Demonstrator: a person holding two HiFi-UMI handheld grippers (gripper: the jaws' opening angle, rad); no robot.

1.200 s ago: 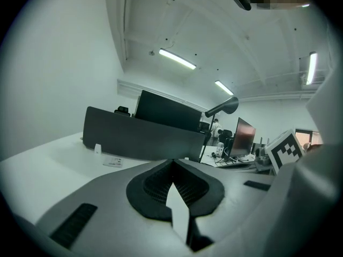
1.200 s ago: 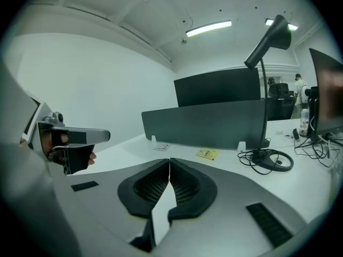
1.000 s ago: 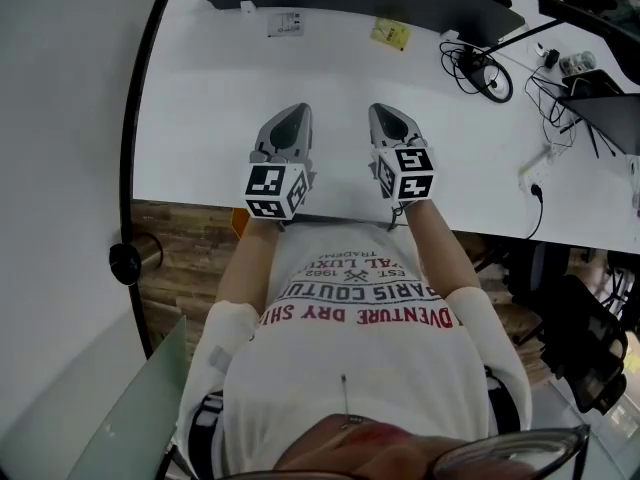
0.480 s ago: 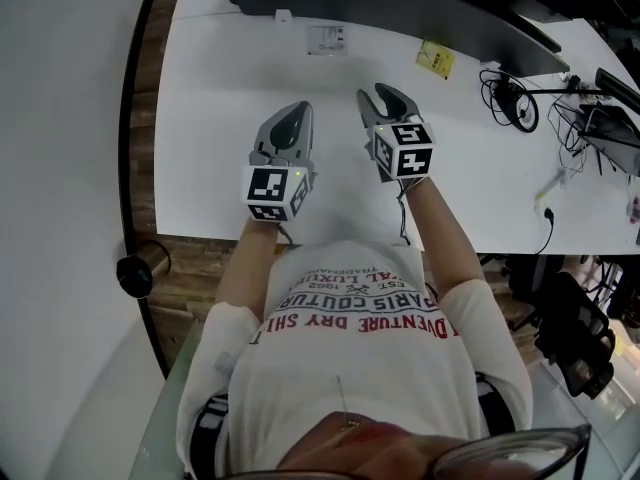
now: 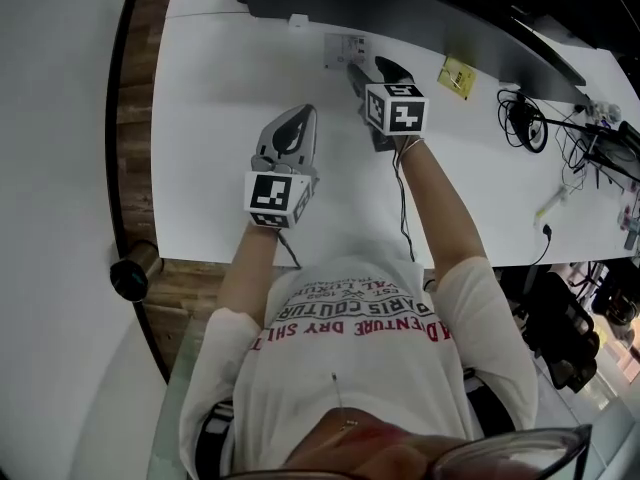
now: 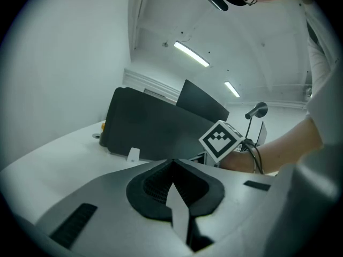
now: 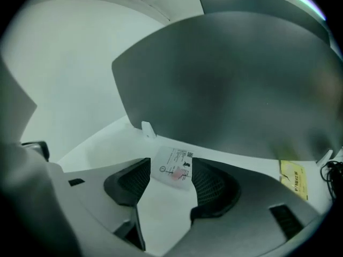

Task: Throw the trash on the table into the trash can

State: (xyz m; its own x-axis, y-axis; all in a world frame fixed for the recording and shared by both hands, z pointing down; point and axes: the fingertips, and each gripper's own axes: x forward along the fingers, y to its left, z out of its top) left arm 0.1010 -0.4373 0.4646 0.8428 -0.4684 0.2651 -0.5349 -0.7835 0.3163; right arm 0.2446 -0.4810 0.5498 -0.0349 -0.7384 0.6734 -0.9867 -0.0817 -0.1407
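My right gripper (image 5: 368, 68), jaws just opened wide, points at the paper slip (image 7: 174, 167) lying flat at the table's (image 5: 220, 88) upper centre. The slip sits framed between the tips, ungripped. My left gripper (image 5: 288, 133), clenched empty, sits lower in frame and farther off.

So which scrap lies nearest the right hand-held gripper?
The white printed slip, at its jaws, which have just been opening, empty; the yellow note lies farther.
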